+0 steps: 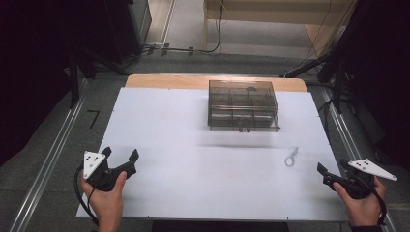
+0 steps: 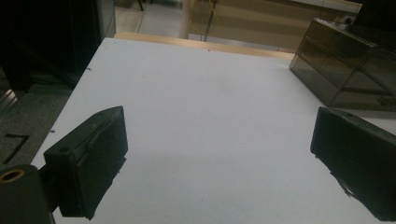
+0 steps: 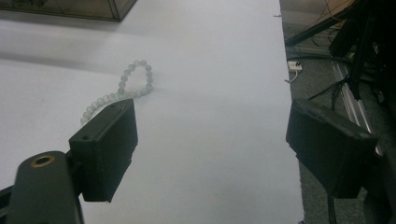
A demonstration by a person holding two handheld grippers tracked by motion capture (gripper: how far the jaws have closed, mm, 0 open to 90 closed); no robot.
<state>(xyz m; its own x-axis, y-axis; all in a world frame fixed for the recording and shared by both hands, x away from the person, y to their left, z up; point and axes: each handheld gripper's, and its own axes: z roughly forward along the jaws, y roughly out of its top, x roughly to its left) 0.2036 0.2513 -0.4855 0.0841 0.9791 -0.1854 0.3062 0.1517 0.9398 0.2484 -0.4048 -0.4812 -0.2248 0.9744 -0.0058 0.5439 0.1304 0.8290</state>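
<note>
A pale bead bracelet [image 1: 291, 157] lies twisted on the white table top [image 1: 193, 145], right of centre; in the right gripper view the bracelet [image 3: 126, 86] sits just beyond the left jaw. A smoky clear compartment box [image 1: 243, 105] stands at the table's far middle, and the box [image 2: 348, 70] shows at upper right in the left gripper view. My left gripper [image 1: 119, 155] rests at the near left corner, open, nothing between its jaws. My right gripper [image 1: 332, 173] hovers at the near right edge, open and empty, a short way nearer than the bracelet.
A wooden strip [image 1: 164, 81] borders the table's far edge. Metal rails [image 1: 48, 159] run along both sides on the grey floor. Cables [image 1: 193, 50] and dark stands [image 1: 338, 67] crowd the far side and right.
</note>
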